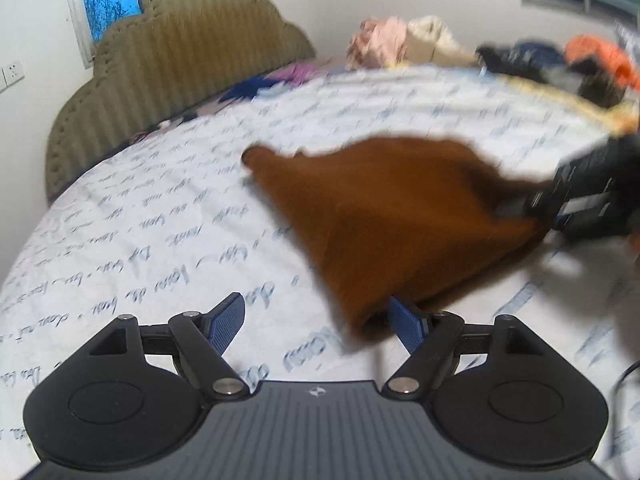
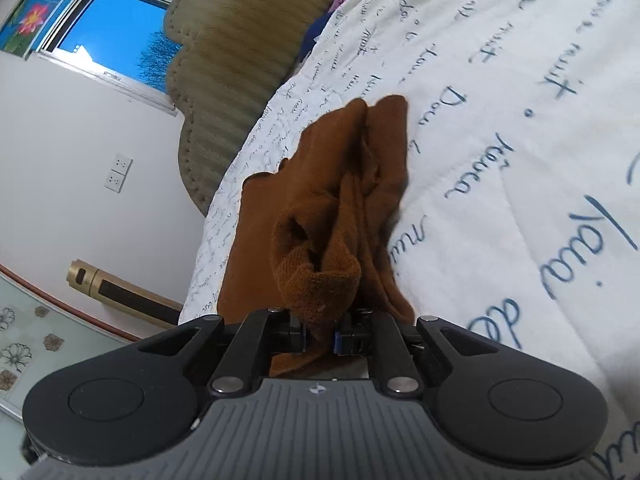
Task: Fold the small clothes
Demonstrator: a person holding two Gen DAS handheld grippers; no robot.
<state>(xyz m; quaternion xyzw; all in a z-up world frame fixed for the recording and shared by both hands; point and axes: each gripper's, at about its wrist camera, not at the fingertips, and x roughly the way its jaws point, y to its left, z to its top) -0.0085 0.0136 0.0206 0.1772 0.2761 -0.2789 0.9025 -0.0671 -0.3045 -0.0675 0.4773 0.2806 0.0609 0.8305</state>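
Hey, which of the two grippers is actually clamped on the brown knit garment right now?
The right gripper: its fingers pinch the brown knit garment. The left gripper stands wide open, gripping nothing, the garment's edge only draping near one blue finger.

I count two grippers: my left gripper (image 1: 320, 322) and my right gripper (image 2: 319, 334). There is one brown garment (image 1: 384, 216) on one bed sheet (image 1: 160, 216) with blue writing. I see one padded headboard (image 1: 176, 64) and one window (image 2: 116, 36). On the wall there are two sockets (image 2: 118, 174). At the far edge lies one pile of clothes (image 1: 520, 56); its pieces are too blurred to count.
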